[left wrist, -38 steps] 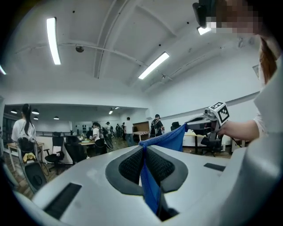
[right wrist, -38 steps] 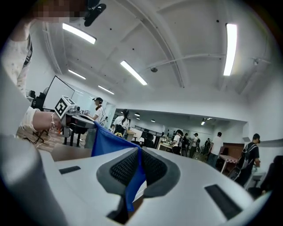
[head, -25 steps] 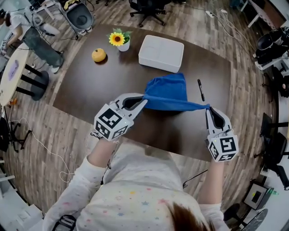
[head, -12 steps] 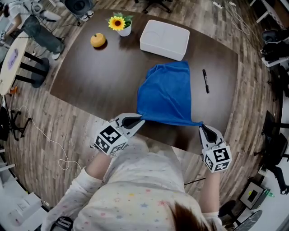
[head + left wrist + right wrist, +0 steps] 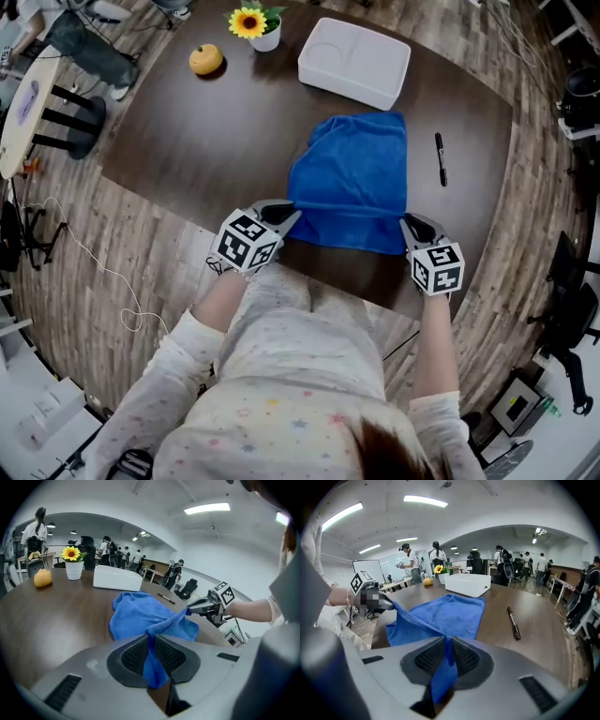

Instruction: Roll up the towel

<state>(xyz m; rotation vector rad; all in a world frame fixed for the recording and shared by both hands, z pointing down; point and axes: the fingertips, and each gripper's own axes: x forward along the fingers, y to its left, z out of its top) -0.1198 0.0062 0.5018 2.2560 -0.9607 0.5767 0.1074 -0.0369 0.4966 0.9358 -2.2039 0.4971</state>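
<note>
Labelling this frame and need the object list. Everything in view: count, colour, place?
table: 1, dark brown, middle of the head view
towel: 1, blue, lying on the table's near side
box: 1, white, on the table beyond the towel
marker: 1, black, on the table right of the towel
sunflower pot: 1, yellow flower in a white pot, left of the box
fruit: 1, orange-yellow, left of the sunflower pot
people: several, far side of the room
left tool: 1, grey, shut on the towel's near left corner
right tool: 1, grey, shut on the towel's near right corner
</note>
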